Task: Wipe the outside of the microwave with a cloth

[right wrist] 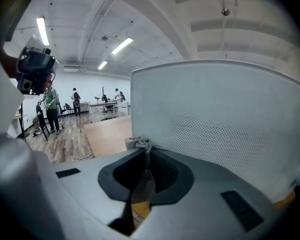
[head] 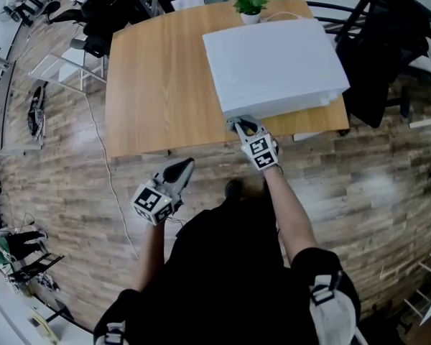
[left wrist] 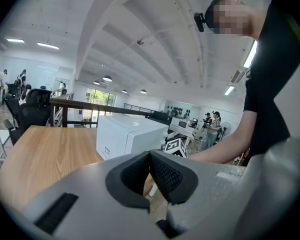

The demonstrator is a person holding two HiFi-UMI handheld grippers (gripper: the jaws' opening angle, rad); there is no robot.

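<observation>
The white microwave [head: 273, 63] stands on the wooden worktop [head: 158, 85], its front face level with the worktop's near edge; a small potted plant [head: 250, 6] sits just behind the microwave.

The right gripper [head: 241, 125] reaches up to the bottom edge of the microwave's front face, near that face's left corner. In the right gripper view its fingers [right wrist: 162, 168] are pressed together on a small bunched grey cloth [right wrist: 139, 143], which pokes out past the tips. The cloth lies right at the lower corner of the microwave's dotted front panel [right wrist: 220, 129]; whether it presses on the panel is hard to tell.

The left gripper [head: 183, 165] hangs well to the left of the microwave and below the worktop's near edge, over the wood-plank floor [head: 72, 178]. In the left gripper view its fingers [left wrist: 166, 175] are closed tip to tip with nothing between them; beyond them the microwave's side shows, with the right gripper's marker cube [left wrist: 176, 147] just in front of it.
</observation>
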